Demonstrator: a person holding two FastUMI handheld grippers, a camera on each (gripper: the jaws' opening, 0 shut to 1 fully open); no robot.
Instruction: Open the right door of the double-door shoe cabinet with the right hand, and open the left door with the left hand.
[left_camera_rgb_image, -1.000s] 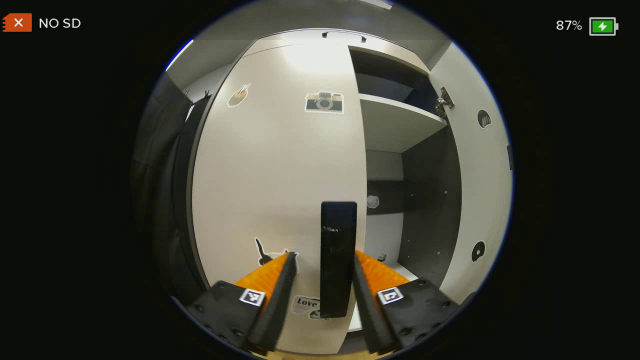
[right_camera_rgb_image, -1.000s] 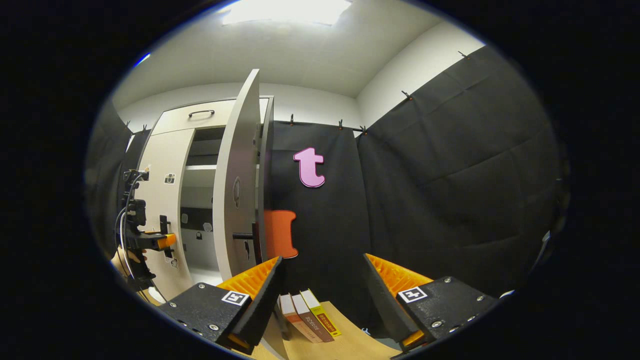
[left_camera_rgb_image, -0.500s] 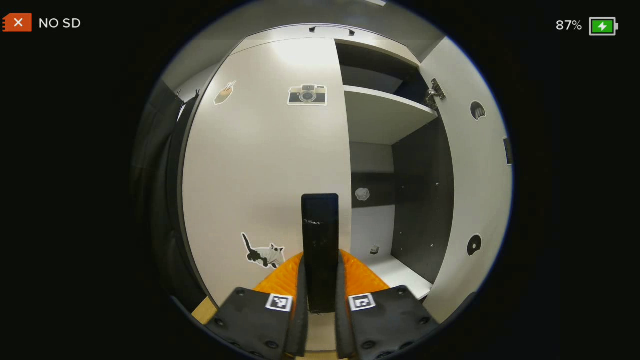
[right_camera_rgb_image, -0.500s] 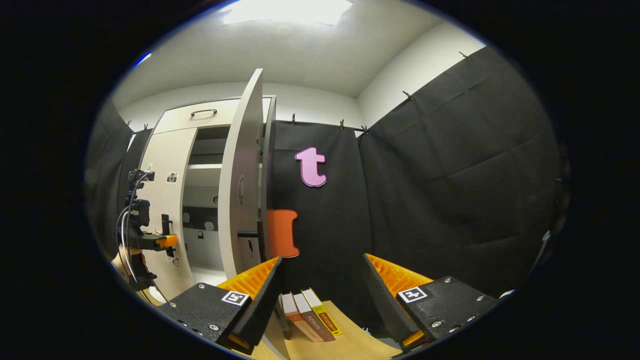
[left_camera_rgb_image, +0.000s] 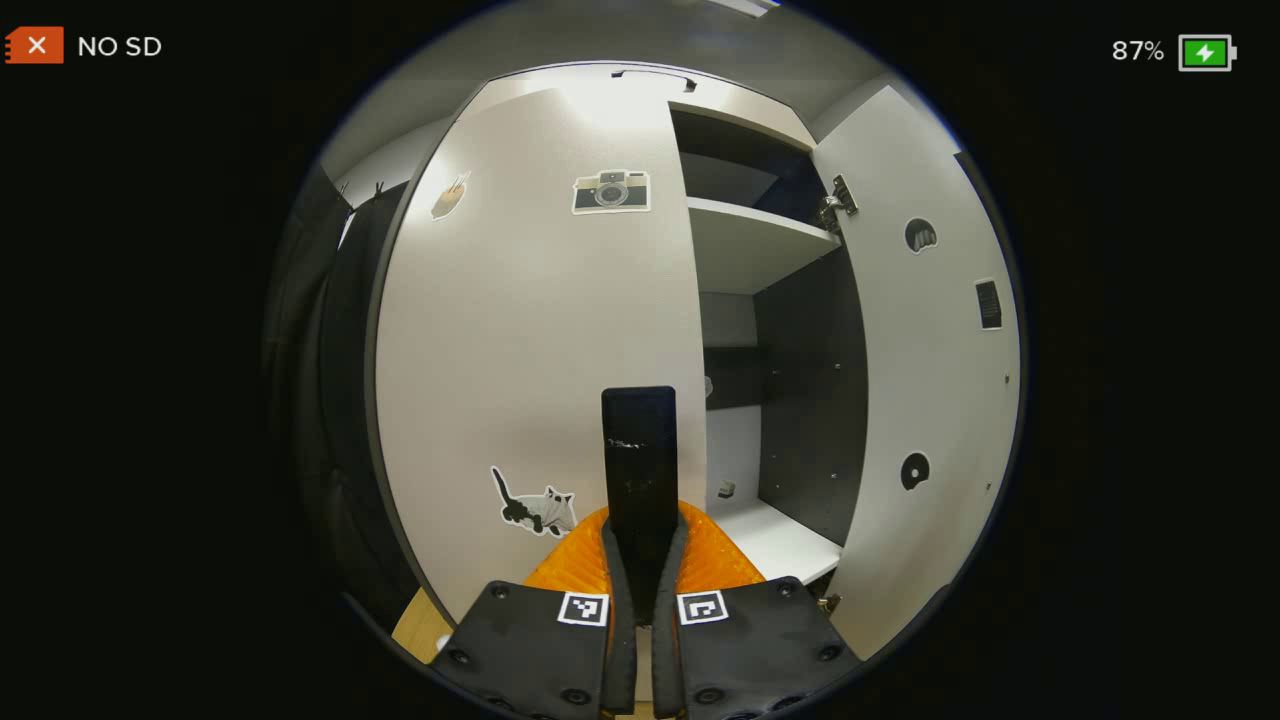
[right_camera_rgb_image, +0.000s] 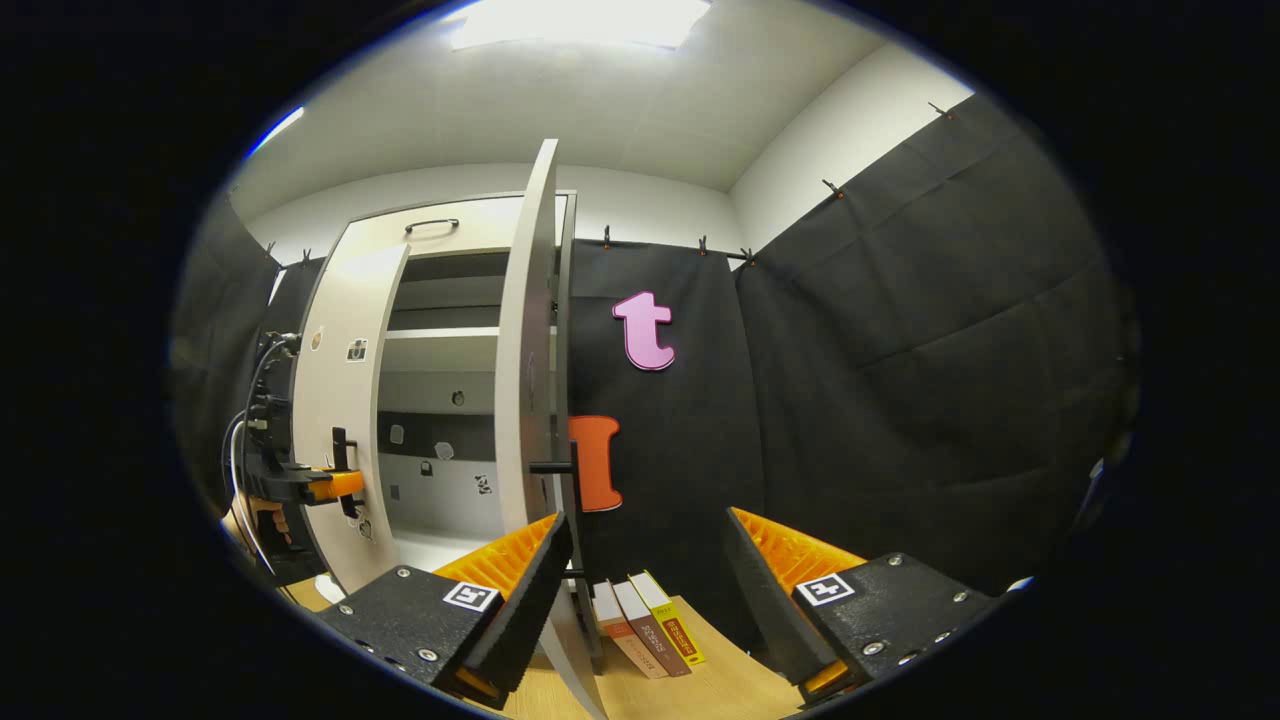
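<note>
The pale left door (left_camera_rgb_image: 520, 330), with camera and cat stickers, carries a black vertical handle (left_camera_rgb_image: 638, 440). My left gripper (left_camera_rgb_image: 641, 535) is shut on the lower part of that handle. In the right gripper view the left door (right_camera_rgb_image: 345, 400) stands slightly ajar, and the left gripper (right_camera_rgb_image: 322, 485) grips its handle (right_camera_rgb_image: 338, 448) with a hand (right_camera_rgb_image: 262, 515) behind it. The right door (left_camera_rgb_image: 925, 350) is swung wide open and appears nearly edge-on (right_camera_rgb_image: 525, 350) in the right gripper view. My right gripper (right_camera_rgb_image: 645, 525) is open and holds nothing, just right of that door.
The cabinet's inside shows a white shelf (left_camera_rgb_image: 755, 250), a dark side panel (left_camera_rgb_image: 810, 400) and a white floor (left_camera_rgb_image: 775, 540). A drawer with a dark handle (right_camera_rgb_image: 432, 225) tops the cabinet. Three books (right_camera_rgb_image: 650, 625) stand on the wooden floor against the black cloth wall (right_camera_rgb_image: 900, 380).
My left gripper's fingers have closed onto the left door's handle, and that door has begun to swing out. The right gripper has shifted slightly; the right door now looks more edge-on.
</note>
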